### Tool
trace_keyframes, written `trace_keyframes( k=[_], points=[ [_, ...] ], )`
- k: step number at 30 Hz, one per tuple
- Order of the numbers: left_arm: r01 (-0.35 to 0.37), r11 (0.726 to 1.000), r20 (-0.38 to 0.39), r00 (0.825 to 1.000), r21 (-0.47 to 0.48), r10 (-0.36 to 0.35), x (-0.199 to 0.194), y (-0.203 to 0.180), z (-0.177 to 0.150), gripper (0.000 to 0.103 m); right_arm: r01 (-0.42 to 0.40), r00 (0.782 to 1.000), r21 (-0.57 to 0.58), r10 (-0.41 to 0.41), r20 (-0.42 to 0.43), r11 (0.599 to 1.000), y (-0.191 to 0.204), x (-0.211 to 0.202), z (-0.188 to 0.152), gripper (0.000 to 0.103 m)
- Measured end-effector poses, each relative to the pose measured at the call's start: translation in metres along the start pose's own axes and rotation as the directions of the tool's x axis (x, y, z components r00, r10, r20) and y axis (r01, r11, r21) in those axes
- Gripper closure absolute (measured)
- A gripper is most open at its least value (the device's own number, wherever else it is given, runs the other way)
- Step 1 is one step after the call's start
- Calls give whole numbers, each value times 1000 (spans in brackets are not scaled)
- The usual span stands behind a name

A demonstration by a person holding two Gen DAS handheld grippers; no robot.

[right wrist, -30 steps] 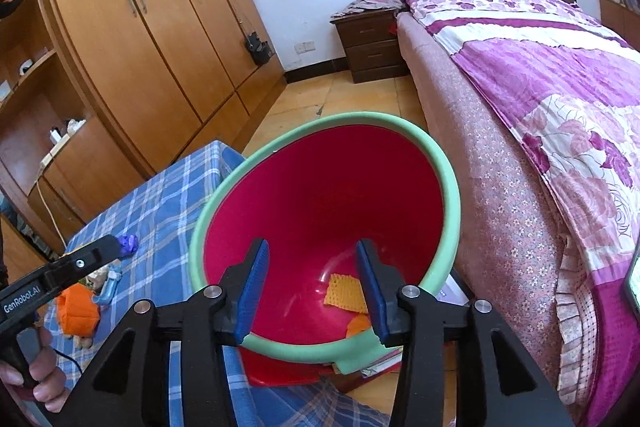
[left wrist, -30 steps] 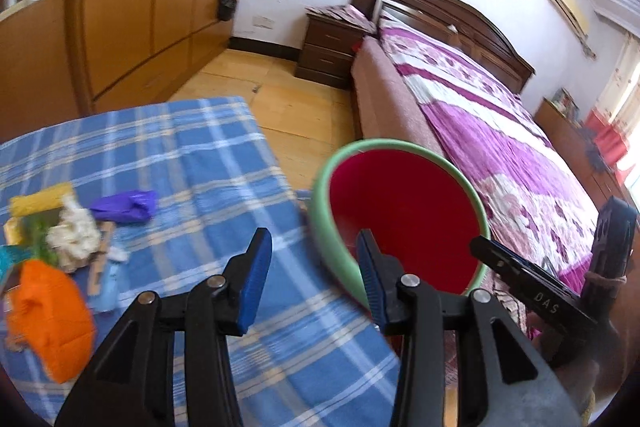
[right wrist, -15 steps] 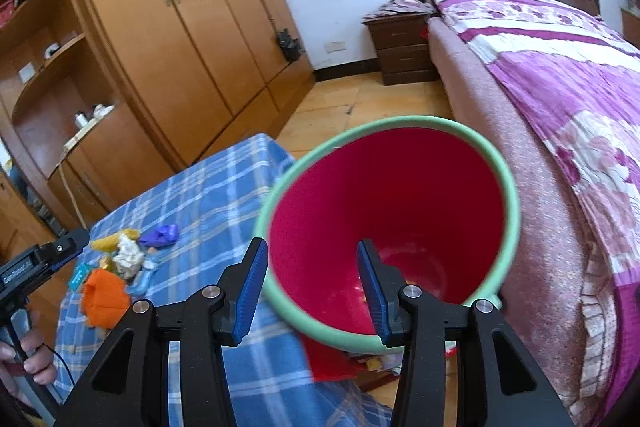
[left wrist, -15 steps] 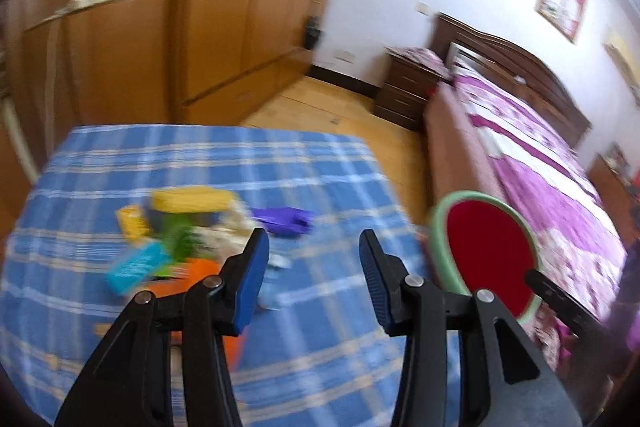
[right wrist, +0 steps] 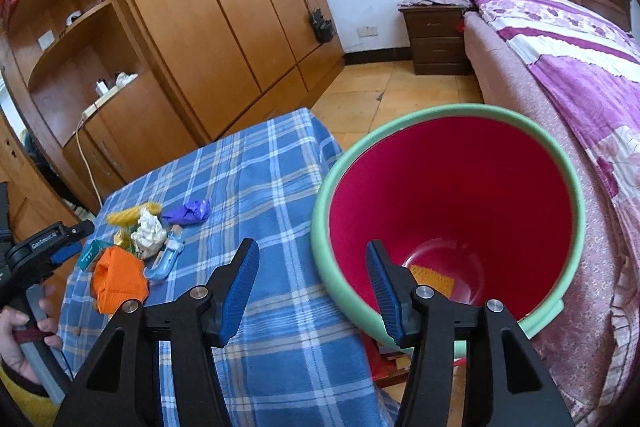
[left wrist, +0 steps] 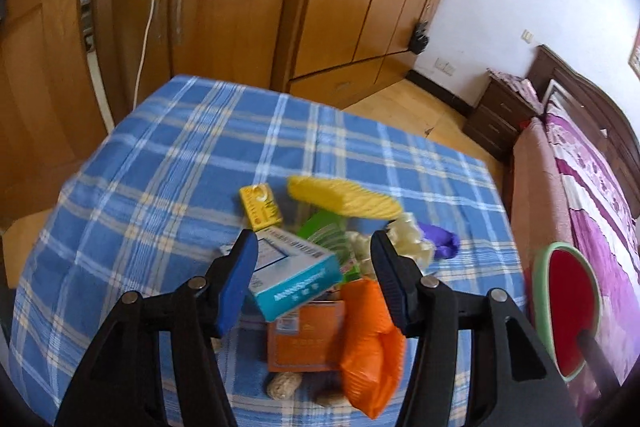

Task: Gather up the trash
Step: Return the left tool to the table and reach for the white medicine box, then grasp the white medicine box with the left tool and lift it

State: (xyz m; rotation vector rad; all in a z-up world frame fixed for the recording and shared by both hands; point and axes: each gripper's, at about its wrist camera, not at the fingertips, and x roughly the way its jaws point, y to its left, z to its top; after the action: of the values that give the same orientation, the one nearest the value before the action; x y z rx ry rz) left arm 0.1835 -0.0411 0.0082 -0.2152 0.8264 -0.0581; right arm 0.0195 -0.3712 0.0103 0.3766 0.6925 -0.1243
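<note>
Hovering at lower centre, the left gripper (left wrist: 312, 279) is seen open over a trash pile (left wrist: 340, 267). The right gripper (right wrist: 310, 281) fingers, just opened wider, are held empty before a red bin (right wrist: 452, 195).

Trash heaped on a blue plaid-covered surface (left wrist: 168, 163).

In the left wrist view the pile sits at centre and lower centre of the frame: a small yellow box (left wrist: 261, 207), a long yellow wrapper (left wrist: 344, 203), a teal-and-white carton (left wrist: 294, 273), an orange packet (left wrist: 306, 337), an orange bag (left wrist: 370, 339), crumpled white paper (left wrist: 410, 243) and a purple wrapper (left wrist: 440, 241). Two brownish lumps (left wrist: 284, 386) lie at the near edge. The cloth's upper and left parts are bare.
</note>
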Motion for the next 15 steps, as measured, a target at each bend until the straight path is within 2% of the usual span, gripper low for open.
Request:
trace_keyframes(
  k=[4, 15],
  points=[
    [-36, 999, -43, 998, -24, 35, 13, 7, -4, 44, -8, 1000, -3, 8, -22, 1000, 2, 9, -2, 46],
    [-34, 999, -52, 998, -18, 33, 17, 15, -4, 43, -32, 997, -21, 31, -65, 999, 8, 27, -6, 46]
  ],
)
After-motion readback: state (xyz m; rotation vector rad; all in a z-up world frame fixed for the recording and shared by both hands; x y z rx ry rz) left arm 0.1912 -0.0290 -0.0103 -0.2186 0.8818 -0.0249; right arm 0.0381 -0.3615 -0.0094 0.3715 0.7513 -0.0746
